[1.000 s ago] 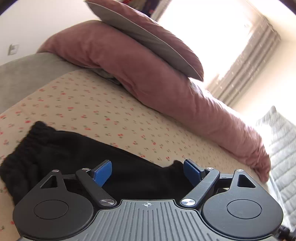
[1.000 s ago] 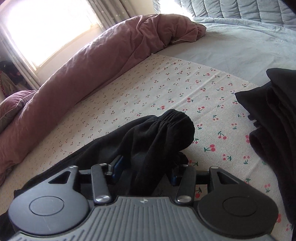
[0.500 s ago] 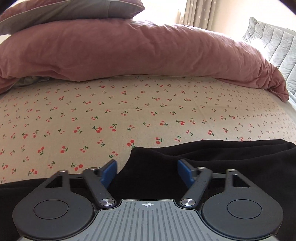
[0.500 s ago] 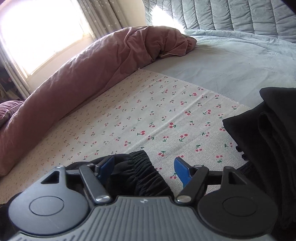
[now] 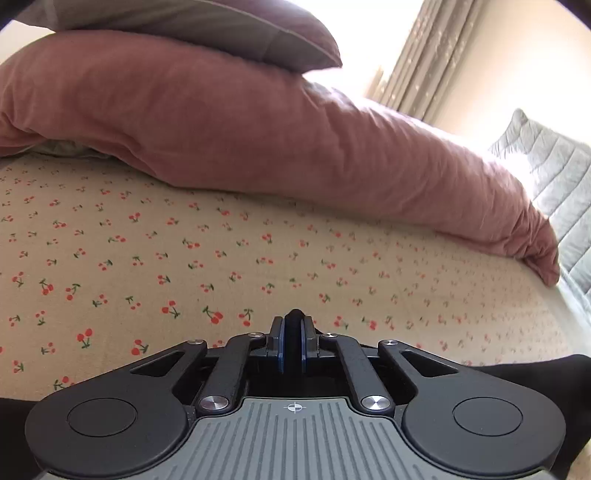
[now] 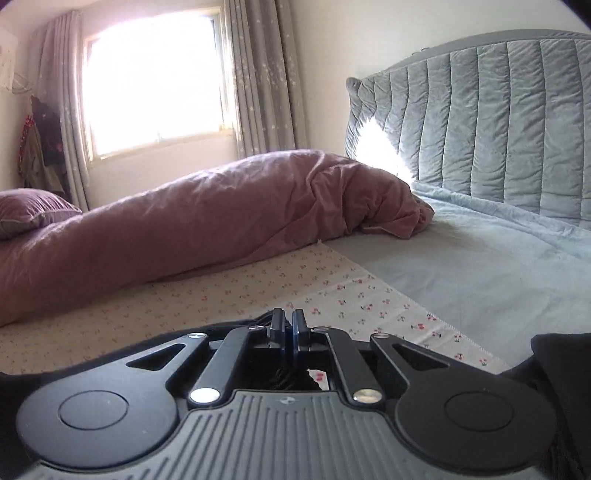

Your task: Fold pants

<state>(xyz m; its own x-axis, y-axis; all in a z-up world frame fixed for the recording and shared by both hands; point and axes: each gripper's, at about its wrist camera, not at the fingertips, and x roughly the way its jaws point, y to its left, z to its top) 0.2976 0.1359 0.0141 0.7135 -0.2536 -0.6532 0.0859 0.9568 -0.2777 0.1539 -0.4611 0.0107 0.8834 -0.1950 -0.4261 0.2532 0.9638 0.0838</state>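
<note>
The black pants [image 5: 546,373] lie on the cherry-print sheet [image 5: 147,266], mostly hidden under my grippers. My left gripper [image 5: 293,334] is shut, and a fold of the black cloth bulges up between its blue pads [image 5: 281,339]. In the right wrist view the pants [image 6: 44,373] spread to the left under the tool. Their gathered elastic edge [image 6: 284,376] shows just behind the fingers. My right gripper [image 6: 288,328] is shut on that edge, with a bit of ruffled cloth sticking out at its left.
A long pink duvet roll [image 5: 295,147] with a pillow [image 5: 221,33] on top lies along the far side. A second pile of black clothing [image 6: 561,362] sits at the right. A grey bedspread [image 6: 480,266], a padded headboard [image 6: 498,122] and a bright window [image 6: 155,85] lie beyond.
Both grippers have closed from open onto the black cloth. The left one slid along the pants' edge. The right view has tilted up, so the headboard and window now show.
</note>
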